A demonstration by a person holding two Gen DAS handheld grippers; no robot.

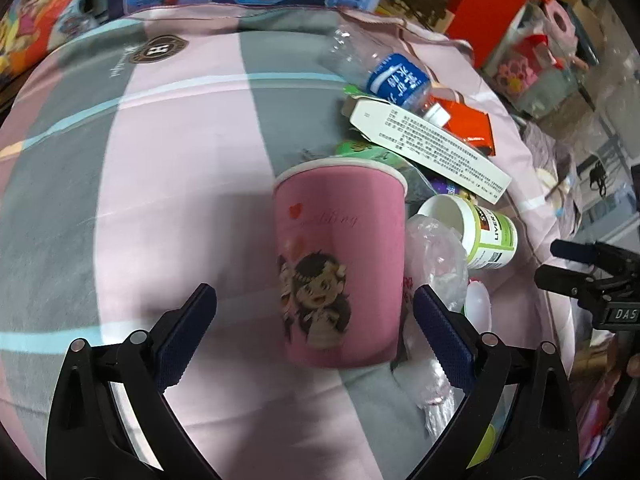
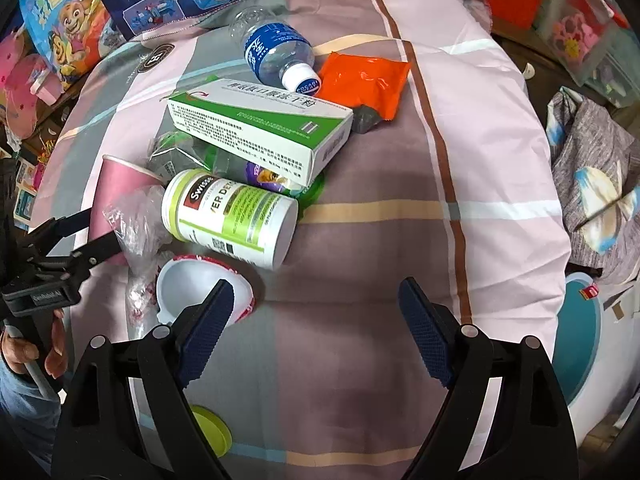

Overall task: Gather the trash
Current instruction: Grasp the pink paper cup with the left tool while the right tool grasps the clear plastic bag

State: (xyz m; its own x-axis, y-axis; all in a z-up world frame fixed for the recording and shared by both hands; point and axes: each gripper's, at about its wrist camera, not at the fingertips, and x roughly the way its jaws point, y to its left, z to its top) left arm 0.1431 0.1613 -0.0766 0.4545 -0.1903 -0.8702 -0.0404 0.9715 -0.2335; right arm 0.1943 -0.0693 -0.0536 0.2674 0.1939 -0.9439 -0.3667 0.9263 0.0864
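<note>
The work surface is a bed or cushion covered with a striped sheet (image 2: 360, 168) in pink, grey and brown bands, and around it the room is crowded with toy boxes and coloured packages. All the trash lies in one loose pile on this sheet. The left gripper (image 1: 316, 328) is wide open, and the pink paper cup (image 1: 340, 264) lies on its side directly between its two fingers, with the rim pointing away from the claw; the fingers do not touch the cup yet, so I judge the step in hand is the approach to grasp this cup. The next move calls for closing the fingers gently, because a paper cup will crush easily, and then lifting it clear of the crumpled clear plastic (image 1: 436, 248) that touches it on the right side of the claw. The right gripper (image 2: 316, 320) is also wide open and holds nothing; it hovers over bare sheet, with the pile ahead of it and to its left. A teal and white bin (image 2: 580, 344) stands at its right, beside the bed, and I think the trash should go there. Counting the pile: one paper cup, one white supplement jar (image 2: 232, 216), one water bottle (image 2: 276, 52), one green and white medicine box (image 2: 260, 128), one orange packet (image 2: 364, 80), one small white pudding cup (image 2: 200, 292) just before the left finger of the right claw, one yellow-green lid (image 2: 212, 428) below it, and some wrappers under the box that I cannot count.
</note>
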